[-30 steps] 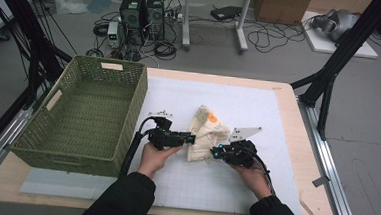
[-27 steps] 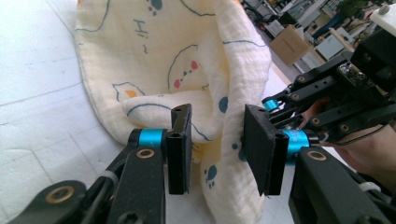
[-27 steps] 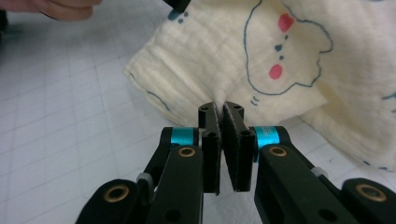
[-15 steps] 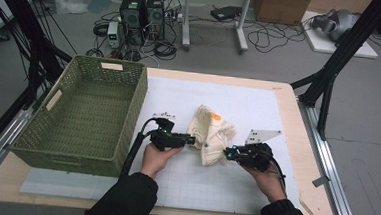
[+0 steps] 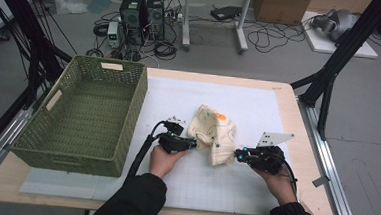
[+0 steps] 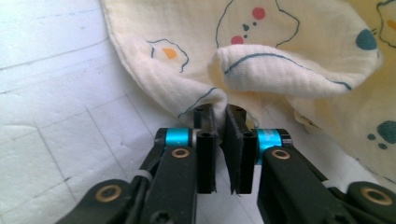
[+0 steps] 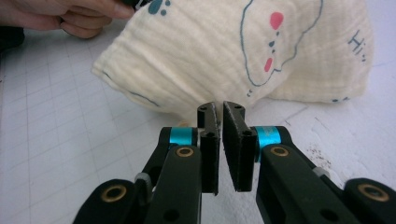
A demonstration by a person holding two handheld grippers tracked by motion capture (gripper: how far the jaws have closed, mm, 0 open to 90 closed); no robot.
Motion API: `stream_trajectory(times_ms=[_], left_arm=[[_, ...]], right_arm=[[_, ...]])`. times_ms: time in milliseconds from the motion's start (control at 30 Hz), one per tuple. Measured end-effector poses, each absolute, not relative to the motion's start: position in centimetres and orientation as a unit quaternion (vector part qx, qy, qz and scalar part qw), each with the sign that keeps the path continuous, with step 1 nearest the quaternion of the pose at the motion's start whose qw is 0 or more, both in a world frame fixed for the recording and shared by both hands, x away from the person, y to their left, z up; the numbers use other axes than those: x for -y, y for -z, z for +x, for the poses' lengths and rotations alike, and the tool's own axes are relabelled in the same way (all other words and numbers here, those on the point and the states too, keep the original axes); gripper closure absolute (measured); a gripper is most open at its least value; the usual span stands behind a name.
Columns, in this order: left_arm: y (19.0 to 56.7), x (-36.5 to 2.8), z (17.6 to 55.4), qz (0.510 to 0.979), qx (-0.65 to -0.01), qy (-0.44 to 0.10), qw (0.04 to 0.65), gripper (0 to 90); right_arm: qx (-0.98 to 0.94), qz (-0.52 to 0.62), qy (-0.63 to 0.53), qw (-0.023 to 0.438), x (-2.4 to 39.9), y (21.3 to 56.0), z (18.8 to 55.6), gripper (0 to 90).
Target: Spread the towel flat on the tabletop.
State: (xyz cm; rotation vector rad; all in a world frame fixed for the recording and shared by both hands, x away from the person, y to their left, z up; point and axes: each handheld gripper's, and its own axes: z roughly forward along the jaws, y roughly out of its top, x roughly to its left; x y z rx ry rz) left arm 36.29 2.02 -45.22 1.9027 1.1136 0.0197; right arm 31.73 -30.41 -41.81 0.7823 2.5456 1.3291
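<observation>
A cream cloth printed with small cartoon figures lies bunched on the white gridded mat. My left gripper sits at the cloth's left edge. Its jaws have just been closing, and in the left gripper view they pinch a fold of the cloth's hem at the left gripper's tips. My right gripper is at the cloth's lower right corner. In the right gripper view the right gripper has its jaws nearly together, with the edge of the cloth at the tips.
A green woven basket stands empty on the left of the table, close to the left hand. The person's left hand appears beyond the cloth in the right gripper view. Bare mat lies behind and in front of the cloth.
The right hand has moved to the right, drawing the cloth's lower corner along and spreading it. The left gripper has shifted slightly toward the cloth's edge.
</observation>
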Motion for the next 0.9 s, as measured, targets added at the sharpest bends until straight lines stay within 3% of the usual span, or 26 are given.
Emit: stream_trajectory(times_ms=[233,367,467,633,800,900], left_arm=[[44.3,-3.1,36.5,0.747,-0.471,-0.033,0.468,85.7],[43.5,-4.3,36.8,0.722,-0.495,-0.055,0.481,85.8],[43.1,-5.4,37.1,0.701,-0.516,-0.072,0.487,85.8],[43.1,-6.1,37.3,0.690,-0.525,-0.073,0.493,83.2],[42.7,-5.8,36.9,0.698,-0.508,-0.070,0.499,68.5],[42.5,-5.8,36.6,0.705,-0.496,-0.055,0.504,64.6]], right_arm=[[-0.849,0.263,-0.450,0.086,31.2,41.9,31.3,85.8],[-0.847,0.271,-0.452,0.075,30.7,42.2,31.5,64.6],[-0.849,0.276,-0.445,0.069,30.3,42.7,31.8,61.4],[-0.859,0.273,-0.428,0.060,29.7,43.4,32.4,67.5],[-0.868,0.270,-0.413,0.058,29.3,43.8,32.7,79.4],[-0.868,0.268,-0.414,0.058,29.4,43.7,32.6,84.4]])
